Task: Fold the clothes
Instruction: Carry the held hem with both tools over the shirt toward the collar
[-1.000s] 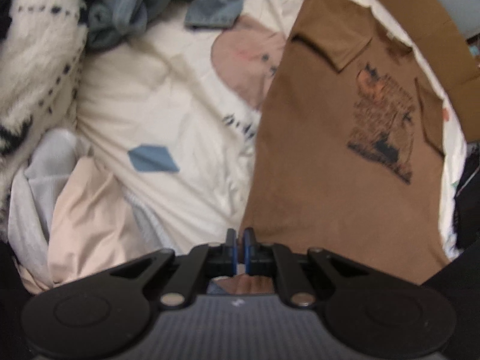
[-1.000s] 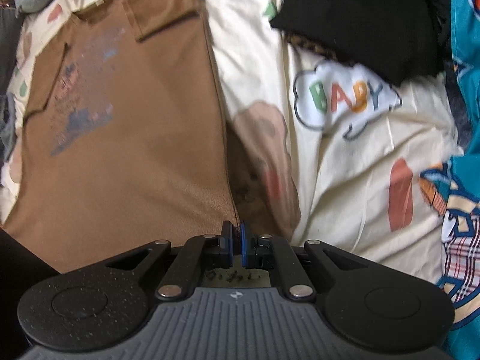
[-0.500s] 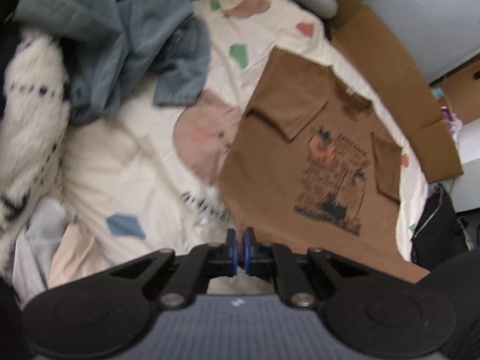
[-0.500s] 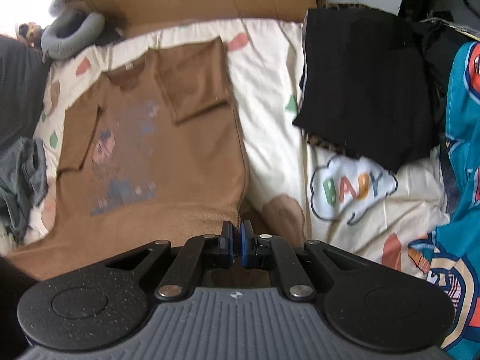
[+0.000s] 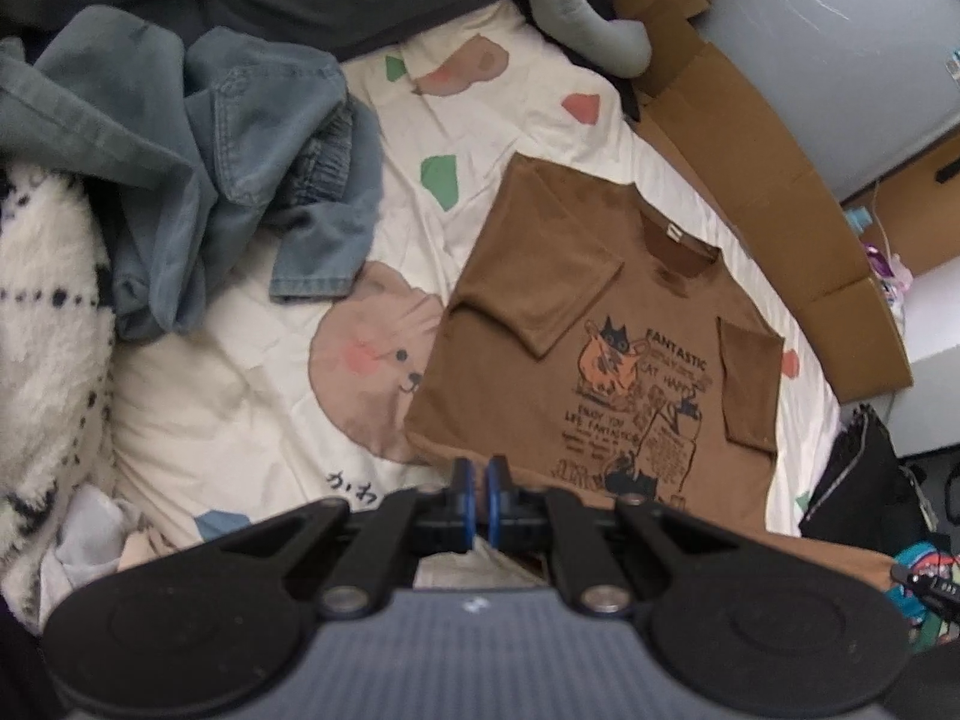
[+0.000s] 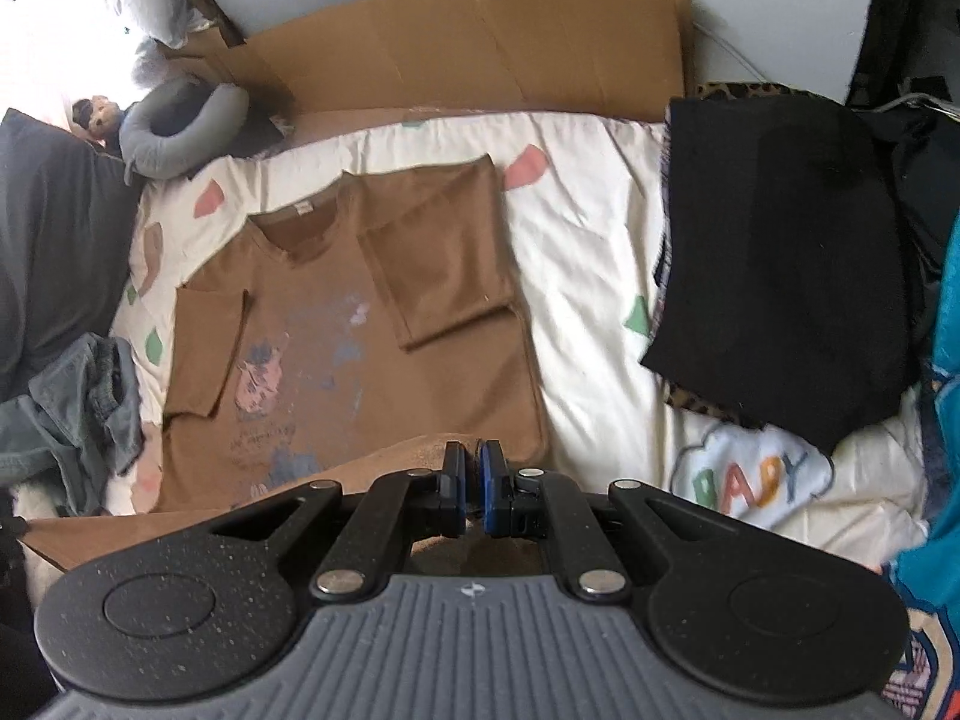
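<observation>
A brown T-shirt with a cat print lies face up on the cream patterned bedsheet, both sleeves folded in over its chest. My left gripper is shut on the shirt's bottom hem at the left corner, held up off the bed. In the right wrist view the same T-shirt spreads out ahead. My right gripper is shut on the right hem corner, and the raised hem curls back toward me. Brown cloth runs under both grippers and is partly hidden by them.
A heap of blue jeans and a fluffy white blanket lie left of the shirt. A folded black garment lies to its right. Flat cardboard and a grey neck pillow line the far side of the bed.
Both grippers have risen with the hem still pinched and tipped up toward the collar. The whole shirt and the far side of the bed now show.
</observation>
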A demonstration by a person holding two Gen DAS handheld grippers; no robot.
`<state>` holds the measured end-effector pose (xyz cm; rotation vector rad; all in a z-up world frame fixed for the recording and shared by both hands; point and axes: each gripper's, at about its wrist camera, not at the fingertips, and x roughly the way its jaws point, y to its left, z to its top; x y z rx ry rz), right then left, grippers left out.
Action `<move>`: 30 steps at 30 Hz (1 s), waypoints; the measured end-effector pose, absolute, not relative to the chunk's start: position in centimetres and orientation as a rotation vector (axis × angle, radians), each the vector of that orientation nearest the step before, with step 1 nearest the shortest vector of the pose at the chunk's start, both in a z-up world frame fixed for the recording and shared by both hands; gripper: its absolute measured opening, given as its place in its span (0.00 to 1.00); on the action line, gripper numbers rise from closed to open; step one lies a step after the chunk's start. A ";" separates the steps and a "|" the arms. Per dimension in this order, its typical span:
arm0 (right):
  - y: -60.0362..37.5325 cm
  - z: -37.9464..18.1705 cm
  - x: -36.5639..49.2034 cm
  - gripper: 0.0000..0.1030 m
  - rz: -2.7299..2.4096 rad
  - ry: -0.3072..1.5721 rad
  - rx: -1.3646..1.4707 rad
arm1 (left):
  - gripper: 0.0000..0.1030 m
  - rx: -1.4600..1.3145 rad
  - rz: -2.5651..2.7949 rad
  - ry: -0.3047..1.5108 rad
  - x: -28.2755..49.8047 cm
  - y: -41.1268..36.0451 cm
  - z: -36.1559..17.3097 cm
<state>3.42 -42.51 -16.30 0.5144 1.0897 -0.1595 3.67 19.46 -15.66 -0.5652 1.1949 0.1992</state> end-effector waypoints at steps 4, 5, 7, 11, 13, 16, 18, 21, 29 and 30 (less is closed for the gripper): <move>-42.8 -16.2 4.6 0.03 -0.151 1.074 0.516 | 0.04 -0.555 0.198 1.185 5.3 19.8 -15.1; -42.9 -16.1 4.9 0.03 -0.149 1.071 0.514 | 0.04 -0.551 0.198 1.182 5.8 19.9 -15.1; -43.0 -16.1 5.5 0.03 -0.150 1.068 0.510 | 0.04 -0.563 0.196 1.175 6.6 20.1 -15.3; -43.5 -16.2 7.2 0.03 -0.170 1.066 0.519 | 0.04 -0.592 0.178 1.157 8.4 20.5 -15.7; -43.7 -16.3 8.1 0.03 -0.178 1.065 0.523 | 0.04 -0.592 0.171 1.157 9.4 20.5 -16.1; -44.0 -16.7 9.5 0.03 -0.195 1.069 0.521 | 0.04 -0.603 0.162 1.159 10.9 20.7 -16.9; -44.3 -17.2 10.4 0.03 -0.203 1.073 0.525 | 0.04 -0.605 0.165 1.155 12.1 20.8 -17.3; -44.7 -17.9 11.9 0.03 -0.206 1.071 0.525 | 0.04 -0.595 0.174 1.146 13.7 20.9 -17.7; -45.5 -20.1 15.6 0.03 -0.211 1.063 0.514 | 0.04 -0.601 0.192 1.120 17.3 21.7 -19.5; -45.7 -20.4 16.0 0.03 -0.209 1.064 0.509 | 0.04 -0.601 0.195 1.114 17.7 21.8 -19.8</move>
